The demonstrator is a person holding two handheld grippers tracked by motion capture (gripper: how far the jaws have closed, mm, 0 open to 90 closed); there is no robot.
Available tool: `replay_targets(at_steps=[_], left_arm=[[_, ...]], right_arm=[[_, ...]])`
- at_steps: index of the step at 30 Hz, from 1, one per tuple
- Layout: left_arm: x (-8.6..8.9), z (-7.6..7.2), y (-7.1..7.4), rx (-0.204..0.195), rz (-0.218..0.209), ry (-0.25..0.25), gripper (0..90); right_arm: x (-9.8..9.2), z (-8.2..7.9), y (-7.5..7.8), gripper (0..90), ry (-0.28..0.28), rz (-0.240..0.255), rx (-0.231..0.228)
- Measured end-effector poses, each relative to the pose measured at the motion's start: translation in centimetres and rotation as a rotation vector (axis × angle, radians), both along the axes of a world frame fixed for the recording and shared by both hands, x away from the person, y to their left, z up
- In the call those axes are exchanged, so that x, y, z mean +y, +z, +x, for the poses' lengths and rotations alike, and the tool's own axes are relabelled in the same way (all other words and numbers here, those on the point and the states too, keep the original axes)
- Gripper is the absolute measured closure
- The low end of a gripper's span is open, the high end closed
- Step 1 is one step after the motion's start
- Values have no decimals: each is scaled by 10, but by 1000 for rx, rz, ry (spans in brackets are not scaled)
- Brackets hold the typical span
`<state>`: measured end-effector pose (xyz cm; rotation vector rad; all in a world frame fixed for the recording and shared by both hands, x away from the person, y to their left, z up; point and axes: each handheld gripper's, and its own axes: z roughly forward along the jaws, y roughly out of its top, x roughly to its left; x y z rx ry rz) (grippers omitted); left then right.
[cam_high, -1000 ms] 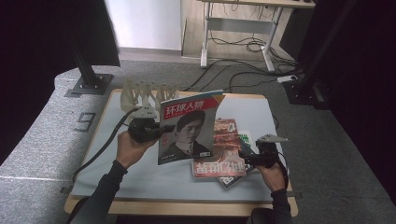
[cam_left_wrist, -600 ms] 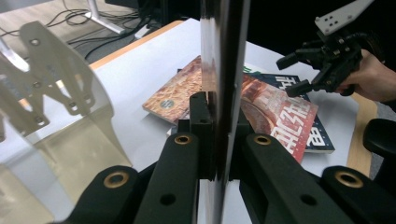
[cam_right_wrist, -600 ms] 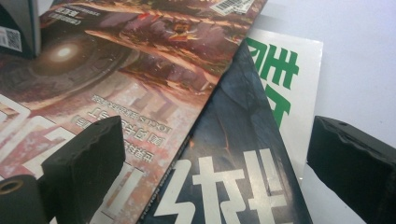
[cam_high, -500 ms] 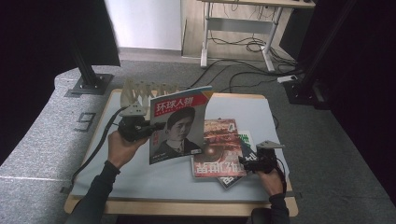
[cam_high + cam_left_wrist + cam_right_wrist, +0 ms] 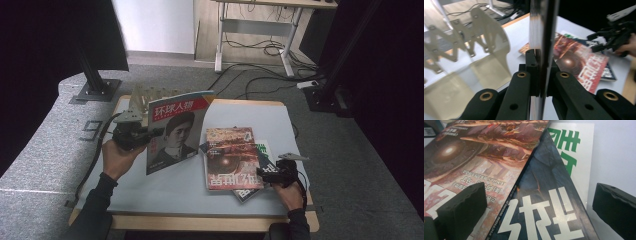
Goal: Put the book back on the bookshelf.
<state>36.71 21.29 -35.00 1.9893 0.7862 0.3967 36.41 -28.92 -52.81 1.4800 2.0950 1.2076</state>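
My left gripper [image 5: 150, 135] is shut on the left edge of a red-headed portrait magazine [image 5: 175, 132] and holds it upright above the table's left half. In the left gripper view the magazine [image 5: 542, 37] shows edge-on between the closed jaws of that gripper [image 5: 540, 75]. A stack lies at the right: a red-brown magazine [image 5: 230, 157] on top, a dark one [image 5: 247, 192] beneath, and a white one with green characters [image 5: 263, 147]. My right gripper [image 5: 265, 176] is at the stack's near right corner. Its jaws have just been opening, and it [image 5: 539, 202] stands open over the dark magazine [image 5: 544, 195], pads apart from it.
A pale slotted rack [image 5: 150, 95] stands at the table's back left, close behind the lifted magazine. The table [image 5: 280, 120] has a wooden rim. Cables and desk legs lie on the floor beyond, with black stand bases at either side.
The left gripper has carried the portrait magazine to the left, toward the rack. The right hand has sunk toward the stack's near corner.
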Motion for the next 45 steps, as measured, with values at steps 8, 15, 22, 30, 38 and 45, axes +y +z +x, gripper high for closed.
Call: replay_targets(at_steps=[8,15,22,30,38,45], left_arm=[[14,0,0,3,-7,45,867],[29,-3,9,-8,-11,100,867],[42,-6,17,-21,-19,143,867],[63,-7,23,-24,-24,205,867],[81,-3,25,-32,-30,267,867],[93,0,26,-34,-27,309,867]], right_arm=[[-2,0,-3,0,-8,41,14],[-2,1,-2,0,-2,33,17],[-2,1,-3,0,-3,34,16],[-3,1,-4,0,-6,49,23],[-4,1,-5,0,-8,63,31],[-5,2,-6,0,-10,84,42]])
